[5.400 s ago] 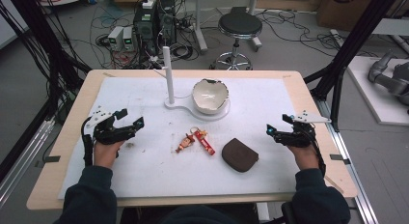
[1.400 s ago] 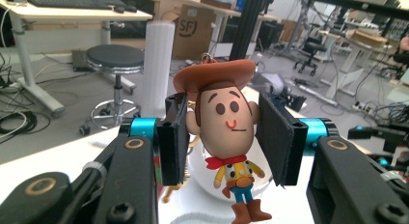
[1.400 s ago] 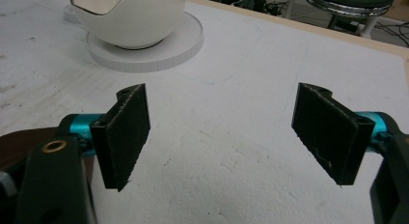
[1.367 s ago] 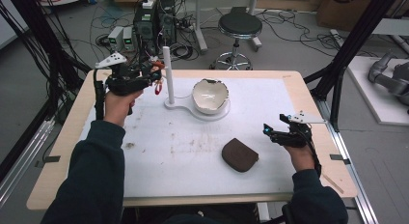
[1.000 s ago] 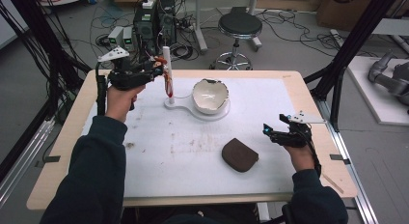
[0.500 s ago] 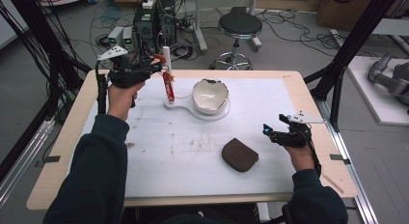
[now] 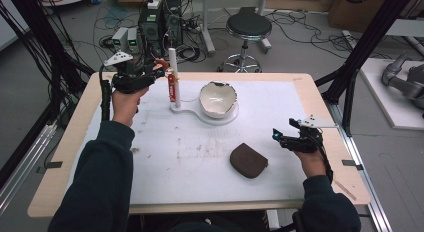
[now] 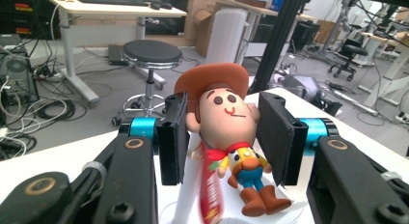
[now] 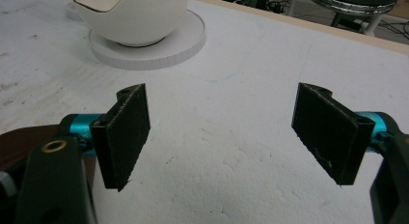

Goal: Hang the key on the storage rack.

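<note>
Cowboy figure held at the white post

Cowboy figure [image 8: 226,137], a small toy with a brown hat, a red scarf and brown boots, sits between the 2 black jaws of the left gripper [image 8: 226,137]. The pads press on either side of its head, so the jaws stand partly closed around it. A red strip [image 8: 210,190] with yellow print hangs blurred beside the toy's body.

From the high view, the left gripper [image 7: 150,76] is raised at the far left part of the bench [image 7: 300,192], just beside the top of the upright white post [image 7: 172,59]. The red strip [image 7: 171,87] hangs down along the post. The post rises from a flat white stand [image 7: 192,112] that also carries a white eggshell-shaped bowl [image 7: 218,99] with a jagged rim.

The right gripper [image 7: 292,141] rests low over the right side of the bench, well apart from the toy. In the right gripper view its jaws stand wide apart with nothing between them, and bare white bench top lies between the pads. The bowl [image 9: 130,19] stands farther ahead.

A brown rounded pouch [image 7: 248,160] lies on the bench between the 2 hands, nearer the right one.
</note>
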`<control>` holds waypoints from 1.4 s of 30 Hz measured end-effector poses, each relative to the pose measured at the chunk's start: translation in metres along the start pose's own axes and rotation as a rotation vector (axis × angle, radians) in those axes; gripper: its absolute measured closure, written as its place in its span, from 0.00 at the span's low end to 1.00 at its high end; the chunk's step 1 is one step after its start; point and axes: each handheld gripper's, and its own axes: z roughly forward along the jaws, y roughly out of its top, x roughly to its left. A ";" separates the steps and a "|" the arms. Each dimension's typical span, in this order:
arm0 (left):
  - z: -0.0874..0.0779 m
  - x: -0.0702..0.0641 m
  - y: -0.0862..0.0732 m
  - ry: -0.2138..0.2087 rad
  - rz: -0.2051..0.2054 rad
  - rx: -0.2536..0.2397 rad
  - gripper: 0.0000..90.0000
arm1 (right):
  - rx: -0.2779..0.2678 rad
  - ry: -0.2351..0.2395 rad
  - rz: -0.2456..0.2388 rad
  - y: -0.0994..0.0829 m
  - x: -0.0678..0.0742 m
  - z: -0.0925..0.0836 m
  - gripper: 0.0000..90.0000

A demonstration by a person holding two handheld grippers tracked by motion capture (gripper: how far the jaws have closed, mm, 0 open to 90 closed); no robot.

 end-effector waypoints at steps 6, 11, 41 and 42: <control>-0.005 0.003 -0.018 0.050 0.001 0.031 0.61 | 0.002 0.000 0.001 0.000 0.001 0.001 0.24; -0.006 -0.001 -0.039 0.056 0.015 0.071 0.61 | 0.004 0.004 -0.005 0.000 0.002 0.001 0.24; -0.060 -0.006 -0.127 0.035 -0.003 0.040 0.19 | 0.022 0.002 -0.020 0.002 0.004 0.012 0.24; -0.060 -0.006 -0.127 0.036 -0.004 0.042 0.20 | 0.019 0.003 -0.023 0.002 0.004 0.011 0.24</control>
